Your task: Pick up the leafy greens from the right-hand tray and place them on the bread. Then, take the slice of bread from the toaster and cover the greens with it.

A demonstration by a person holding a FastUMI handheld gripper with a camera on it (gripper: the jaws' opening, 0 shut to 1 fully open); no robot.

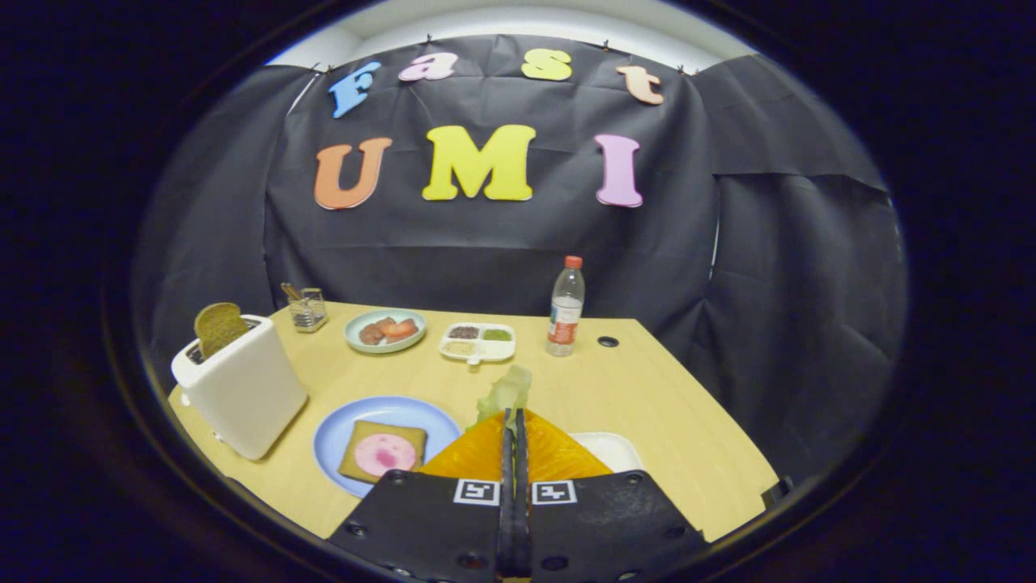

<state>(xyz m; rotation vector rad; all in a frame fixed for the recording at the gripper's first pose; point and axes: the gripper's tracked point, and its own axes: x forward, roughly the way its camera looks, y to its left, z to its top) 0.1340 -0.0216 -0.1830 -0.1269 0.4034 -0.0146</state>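
Tool (515,425) fingers are pressing together on the leafy greens (505,392), which are sticking up just past the fingertips, so I am holding the greens clear above the desk (647,389). Just to the left of the tool and slightly below it, I am seeing the blue plate (340,433) carrying the slice of bread (360,441) with a round pink slice of meat (385,453) lying on top. Just right of the fingers a white tray (609,448) is peeking out from behind them. Farther left the white toaster (243,389) is standing with a second slice of bread (218,326) poking up out of its slot. Beyond the tool, near the back of the desk, a green plate of food (385,329), a divided white dish (478,342) and a bottle with a red cap (566,308) are standing in a row, with a small glass jar (308,309) off to the far left.
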